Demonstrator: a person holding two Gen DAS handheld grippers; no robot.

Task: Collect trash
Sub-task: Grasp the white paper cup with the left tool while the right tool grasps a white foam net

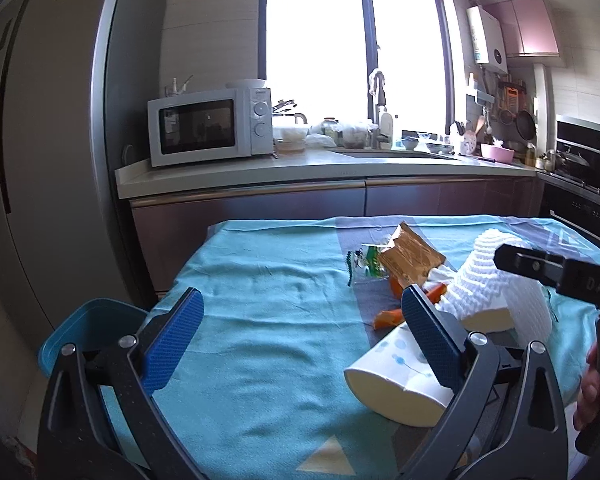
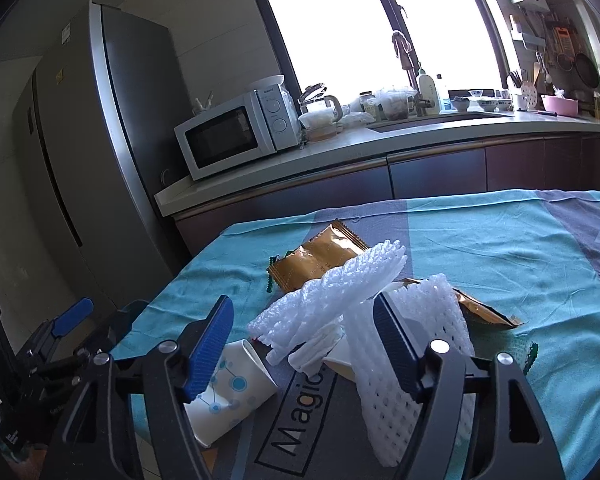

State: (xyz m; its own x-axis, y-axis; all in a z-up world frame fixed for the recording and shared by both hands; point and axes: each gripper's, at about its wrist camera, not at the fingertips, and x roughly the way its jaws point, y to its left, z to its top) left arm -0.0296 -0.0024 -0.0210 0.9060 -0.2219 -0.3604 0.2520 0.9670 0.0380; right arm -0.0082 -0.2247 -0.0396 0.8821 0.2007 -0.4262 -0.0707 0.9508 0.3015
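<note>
Trash lies on the teal tablecloth [image 1: 260,300]: a paper cup [image 1: 396,376] on its side, white foam fruit nets [image 1: 484,280], a gold wrapper [image 1: 410,258], a clear green-printed wrapper [image 1: 364,262] and orange peel [image 1: 388,318]. My left gripper [image 1: 300,336] is open and empty, its right finger just over the cup. In the right wrist view, my right gripper [image 2: 302,344] is open and empty above the foam nets [image 2: 332,292], with the cup [image 2: 228,388] under its left finger and the gold wrappers [image 2: 320,258] beyond. The right gripper also shows in the left wrist view [image 1: 556,276].
A blue bin [image 1: 88,324] stands at the table's left edge. Behind the table run a kitchen counter [image 1: 300,172] with a microwave [image 1: 208,126], a sink and dishes. A tall grey fridge [image 1: 52,120] stands at the left. A dark mat with lettering [image 2: 300,420] lies under the trash.
</note>
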